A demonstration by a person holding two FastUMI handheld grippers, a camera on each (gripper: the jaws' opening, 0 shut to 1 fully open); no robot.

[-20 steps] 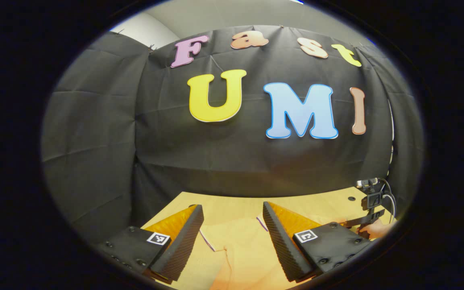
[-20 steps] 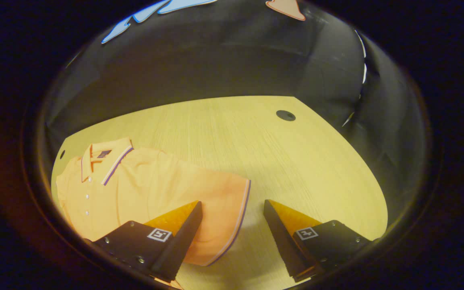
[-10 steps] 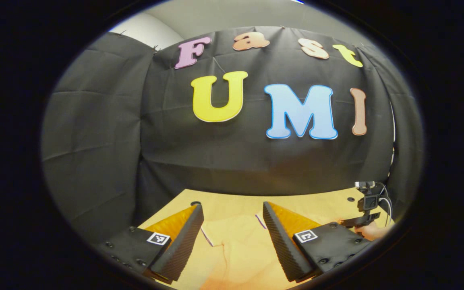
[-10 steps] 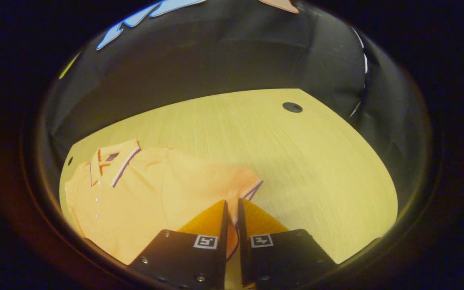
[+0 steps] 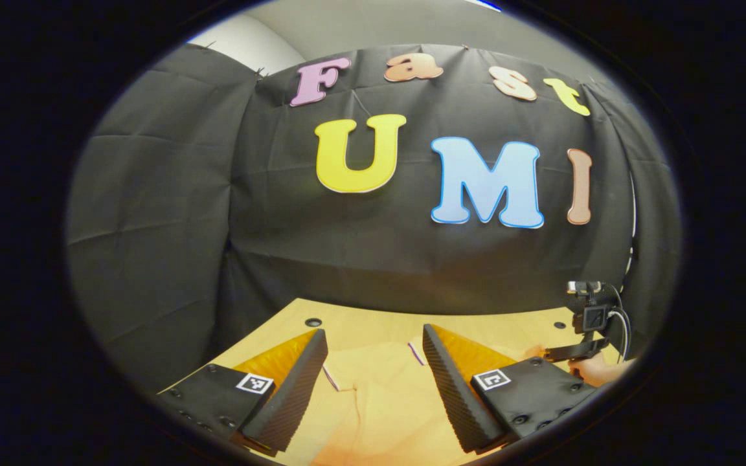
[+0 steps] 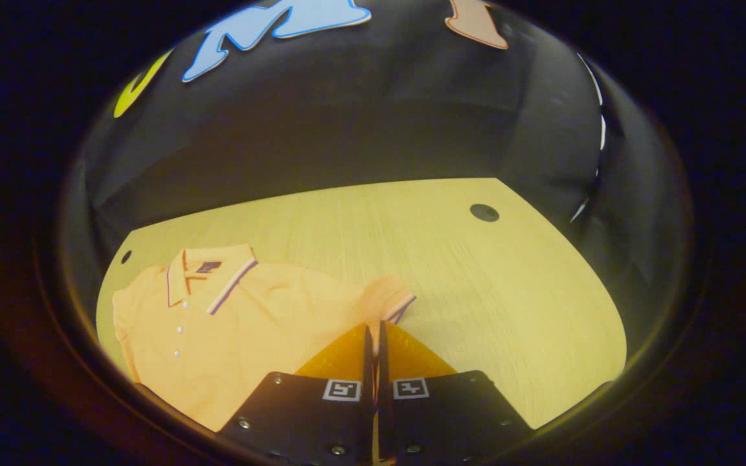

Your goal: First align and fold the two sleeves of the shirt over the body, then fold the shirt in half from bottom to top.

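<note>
An orange polo shirt (image 6: 243, 330) with a striped collar lies flat on the wooden table (image 6: 463, 285), collar toward the back wall. My right gripper (image 6: 373, 330) is shut on the shirt's right sleeve (image 6: 394, 299), whose striped cuff bunches up just past the fingertips. My left gripper (image 5: 373, 336) stands open low over the shirt (image 5: 373, 395), with cloth showing between its fingers and nothing held. In the left gripper view the right gripper (image 5: 551, 354) and the hand (image 5: 596, 370) holding it show at the far right.
Black cloth walls close the table at the back and sides. The tabletop has round cable holes (image 6: 484, 212) (image 5: 313, 321). Bare wood stretches to the right of the shirt in the right gripper view.
My right gripper went from open around the sleeve's cuff to shut on it, then lifted and drew the sleeve in, bunching it. The left gripper stayed open and tilted slightly.
</note>
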